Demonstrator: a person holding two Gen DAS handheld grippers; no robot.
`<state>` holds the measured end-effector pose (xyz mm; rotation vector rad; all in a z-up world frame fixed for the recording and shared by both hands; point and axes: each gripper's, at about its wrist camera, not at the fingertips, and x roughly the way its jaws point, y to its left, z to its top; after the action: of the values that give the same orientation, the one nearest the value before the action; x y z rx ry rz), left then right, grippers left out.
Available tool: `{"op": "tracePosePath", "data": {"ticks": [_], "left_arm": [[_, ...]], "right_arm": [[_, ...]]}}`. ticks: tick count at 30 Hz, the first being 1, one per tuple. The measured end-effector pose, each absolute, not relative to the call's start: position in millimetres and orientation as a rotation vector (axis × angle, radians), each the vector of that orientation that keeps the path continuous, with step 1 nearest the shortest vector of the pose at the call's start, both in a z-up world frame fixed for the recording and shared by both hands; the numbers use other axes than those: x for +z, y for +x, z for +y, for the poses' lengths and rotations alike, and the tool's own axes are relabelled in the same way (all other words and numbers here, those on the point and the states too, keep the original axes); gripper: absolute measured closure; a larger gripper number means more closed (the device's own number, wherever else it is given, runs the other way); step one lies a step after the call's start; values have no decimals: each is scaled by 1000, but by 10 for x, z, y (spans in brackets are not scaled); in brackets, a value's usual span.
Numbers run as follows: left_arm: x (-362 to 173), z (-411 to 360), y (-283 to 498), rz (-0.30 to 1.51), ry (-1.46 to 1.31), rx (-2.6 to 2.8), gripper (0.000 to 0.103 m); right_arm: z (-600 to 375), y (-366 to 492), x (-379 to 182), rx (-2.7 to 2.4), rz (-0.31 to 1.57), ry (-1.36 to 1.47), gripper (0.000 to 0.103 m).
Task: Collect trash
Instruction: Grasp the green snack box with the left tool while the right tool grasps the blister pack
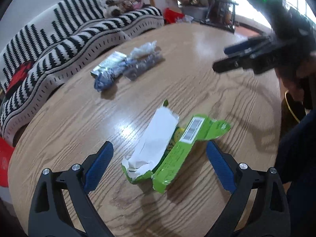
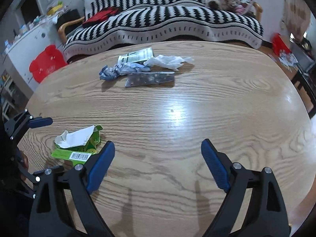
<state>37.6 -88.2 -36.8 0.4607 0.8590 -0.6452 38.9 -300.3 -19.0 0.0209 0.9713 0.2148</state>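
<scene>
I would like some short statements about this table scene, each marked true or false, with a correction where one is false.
1. The left gripper is open, with the torn green wrapper lying between its fingers. True.
2. The right gripper is shut on a wrapper. False: it is open over bare wood of the table.
3. The green wrapper shows a barcode. True.
4. The crumpled white tissue lies alone, far from other trash. False: it sits in a pile beside a crumpled blue-silver wrapper.
5. A plain grey sofa stands behind the table. False: its cover is black-and-white striped.
</scene>
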Motion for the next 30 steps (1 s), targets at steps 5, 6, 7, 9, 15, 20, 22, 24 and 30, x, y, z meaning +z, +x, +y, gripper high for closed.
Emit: {"op": "tracePosePath", "data": {"ticks": [5,6,7,9,15,20,22,24,30], "left_arm": [[-618,-810,549,912,473,-638,11],[-644,-795,585,922,466,-627,11],[-675,-779,646,937,453,-605,11],[-697,-770,722,957,422,-579,12],[-682,-842,782,958,367,-571,40],[-650,-883,818,980,336,-547,56],[-639,-874,847,989,329,-517,57],[-633,-844,907,995,320,-495,57],[-600,-761,938,998,296,-453,56]], "right_arm": [[-2931,659,-274,249,944,-83,17],[-2899,734,-294,258,932,-126,16],[-2856,819,-313,270,913,-185,16],[-2790,991,-361,296,888,-271,16],[-2684,1480,-509,365,872,-405,16],[-2550,1743,-617,457,854,-550,16],[-2514,1820,-626,476,849,-579,19],[-2471,1919,-627,494,868,-582,23],[-2417,2077,-648,547,941,-496,27]]}}
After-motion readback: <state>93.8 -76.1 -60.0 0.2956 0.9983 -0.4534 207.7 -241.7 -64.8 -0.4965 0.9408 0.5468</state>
